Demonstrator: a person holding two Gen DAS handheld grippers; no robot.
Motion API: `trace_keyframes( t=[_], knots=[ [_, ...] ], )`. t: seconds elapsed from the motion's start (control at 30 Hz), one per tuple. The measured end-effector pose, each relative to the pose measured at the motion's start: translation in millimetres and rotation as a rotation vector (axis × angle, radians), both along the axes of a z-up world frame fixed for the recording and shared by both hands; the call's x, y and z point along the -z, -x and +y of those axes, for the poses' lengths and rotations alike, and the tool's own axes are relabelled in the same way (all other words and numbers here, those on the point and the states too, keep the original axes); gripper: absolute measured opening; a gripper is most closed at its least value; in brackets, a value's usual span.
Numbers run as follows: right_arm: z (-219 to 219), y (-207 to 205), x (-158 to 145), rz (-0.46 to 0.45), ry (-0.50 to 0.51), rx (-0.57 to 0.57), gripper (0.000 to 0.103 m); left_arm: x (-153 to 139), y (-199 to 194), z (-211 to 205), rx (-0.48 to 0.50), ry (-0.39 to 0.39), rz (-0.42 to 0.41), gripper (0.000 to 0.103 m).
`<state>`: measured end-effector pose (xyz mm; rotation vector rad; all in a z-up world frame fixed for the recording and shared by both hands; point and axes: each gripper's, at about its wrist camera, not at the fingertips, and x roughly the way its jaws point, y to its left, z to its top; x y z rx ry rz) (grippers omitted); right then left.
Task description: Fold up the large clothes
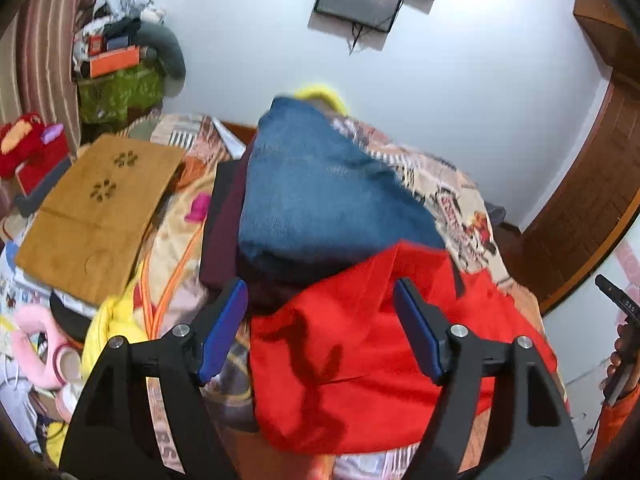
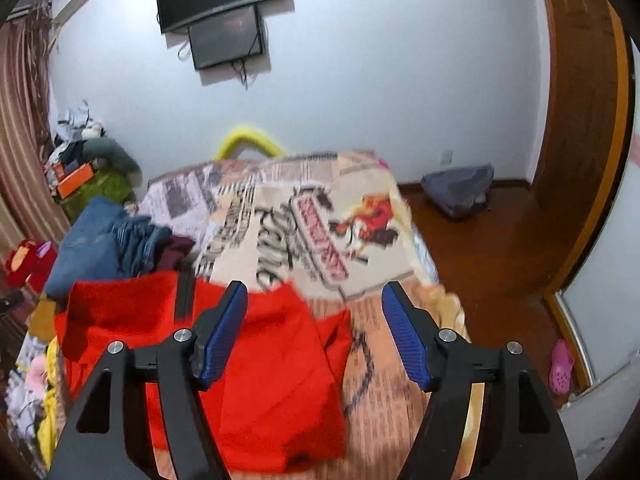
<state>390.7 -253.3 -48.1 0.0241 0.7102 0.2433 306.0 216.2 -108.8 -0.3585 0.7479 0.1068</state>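
A red garment [image 1: 360,344] lies folded on the printed bedspread [image 1: 452,184], and it shows in the right wrist view too as the red garment [image 2: 256,364]. Behind it sits a stack of folded clothes topped by blue jeans [image 1: 316,188], with a dark maroon piece under them. My left gripper [image 1: 320,328] hangs over the red garment, its jaws wide apart and the blue pads clear of the cloth. My right gripper [image 2: 316,332] is open as well, above the garment's right edge, with nothing between its pads.
A brown cardboard sheet [image 1: 100,208] and soft toys lie on the bed's left side. The jeans stack [image 2: 100,240] sits at left in the right wrist view. A hand with a black handle [image 1: 624,340] shows at the right edge. A dark bag [image 2: 460,188] rests on the wooden floor.
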Motion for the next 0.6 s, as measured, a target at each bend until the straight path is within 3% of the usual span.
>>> trace_keyframes(
  t=[0.23, 0.37, 0.6],
  knots=[
    [-10.8, 0.1, 61.5, 0.206, 0.020, -0.014, 0.066, 75.9, 21.1, 7.3, 0.006, 0.118, 0.179, 0.074],
    [-17.6, -4.7, 105.0, 0.367, -0.083, -0.025, 0.066, 125.6, 29.0, 7.2, 0.003, 0.241, 0.283, 0.074],
    [-4.4, -5.8, 142.2, 0.451, -0.131, -0.012, 0.066, 180.8, 20.9, -7.2, 0.057, 0.431, 0.353, 0.074]
  ],
)
